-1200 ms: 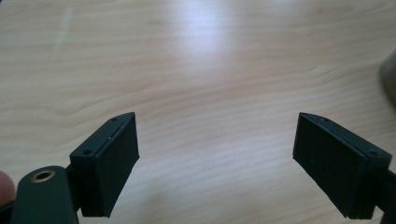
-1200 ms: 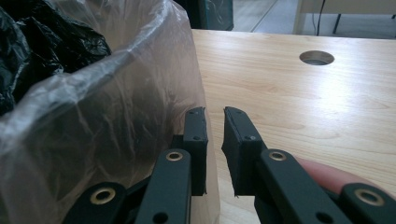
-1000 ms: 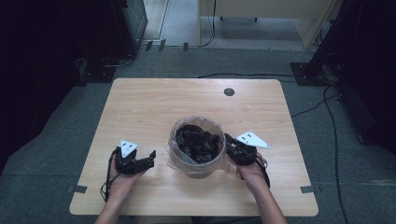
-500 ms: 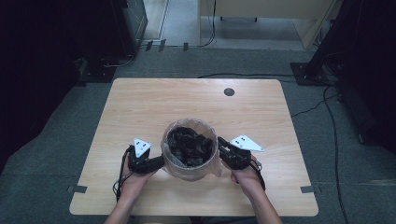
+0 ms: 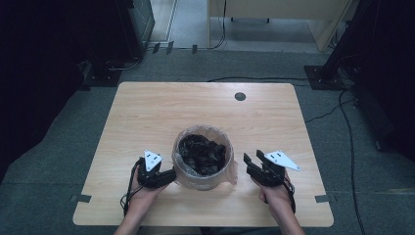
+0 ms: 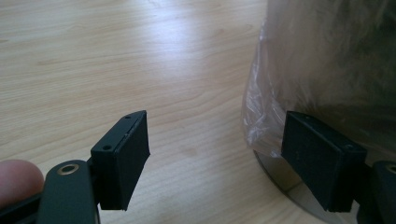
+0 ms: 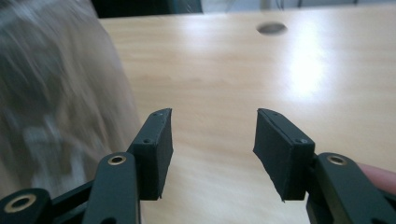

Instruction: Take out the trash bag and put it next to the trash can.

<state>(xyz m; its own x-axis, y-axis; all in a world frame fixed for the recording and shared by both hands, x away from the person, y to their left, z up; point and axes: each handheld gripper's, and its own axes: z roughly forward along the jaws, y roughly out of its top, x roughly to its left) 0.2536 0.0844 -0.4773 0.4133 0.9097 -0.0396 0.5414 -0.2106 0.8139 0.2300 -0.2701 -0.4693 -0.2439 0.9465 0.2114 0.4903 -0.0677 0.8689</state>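
A round bin (image 5: 203, 182) lined with a clear plastic bag (image 5: 230, 177) stands near the table's front middle, with dark crumpled stuff (image 5: 201, 152) inside. My left gripper (image 5: 168, 176) is at the bin's lower left, open. In the left gripper view (image 6: 217, 158), one jaw is close against the crinkled bag (image 6: 266, 116) near the bin's base (image 6: 280, 182), and I cannot tell if they touch. My right gripper (image 5: 248, 163) stands open a little to the right of the bin, apart from it. In the right gripper view (image 7: 212, 149), the blurred bin (image 7: 56, 102) is at the left.
The light wooden table (image 5: 147, 117) has a round cable hole (image 5: 240, 96) at its far middle, which is also in the right gripper view (image 7: 272, 28). A loose flap of the bag hangs out at the bin's right side. Cables and dark stands lie on the floor around the table.
The left gripper has moved right, up to the bin's side. The right gripper, which was against the bin, has drawn back to the right. The bin shifted slightly nearer earlier.
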